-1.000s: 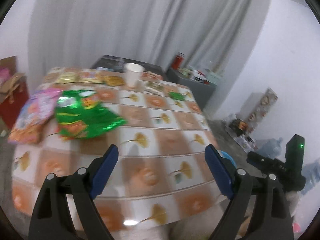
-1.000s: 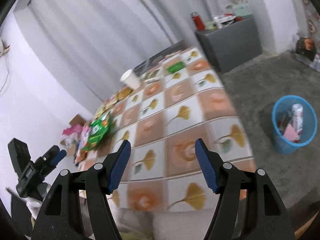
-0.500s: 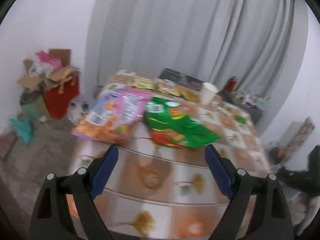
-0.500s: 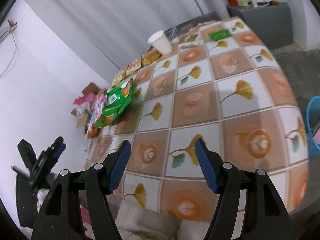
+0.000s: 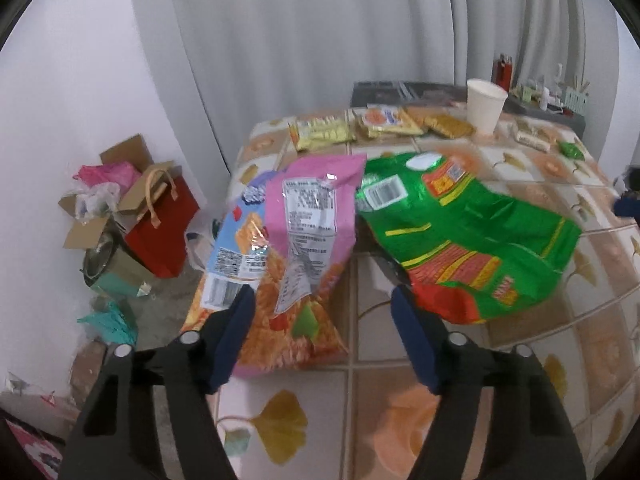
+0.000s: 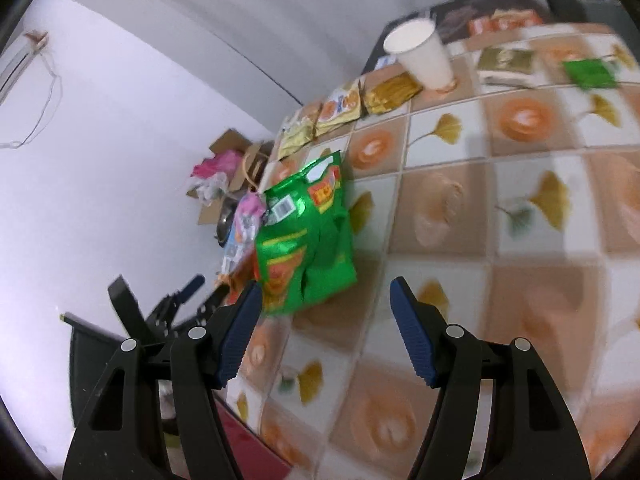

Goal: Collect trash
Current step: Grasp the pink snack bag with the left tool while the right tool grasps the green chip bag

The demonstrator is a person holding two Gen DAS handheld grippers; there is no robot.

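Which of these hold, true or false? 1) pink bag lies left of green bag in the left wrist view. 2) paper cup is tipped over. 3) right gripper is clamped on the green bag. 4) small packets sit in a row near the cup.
1) True: the pink bag lies left of the green bag.
2) False: the paper cup stands upright.
3) False: the right gripper is open, not gripping anything.
4) True: the small packets line the far edge beside the cup.

Two big snack bags [image 5: 304, 240]; one paper cup [image 5: 485, 105]; one table [image 5: 400, 400].
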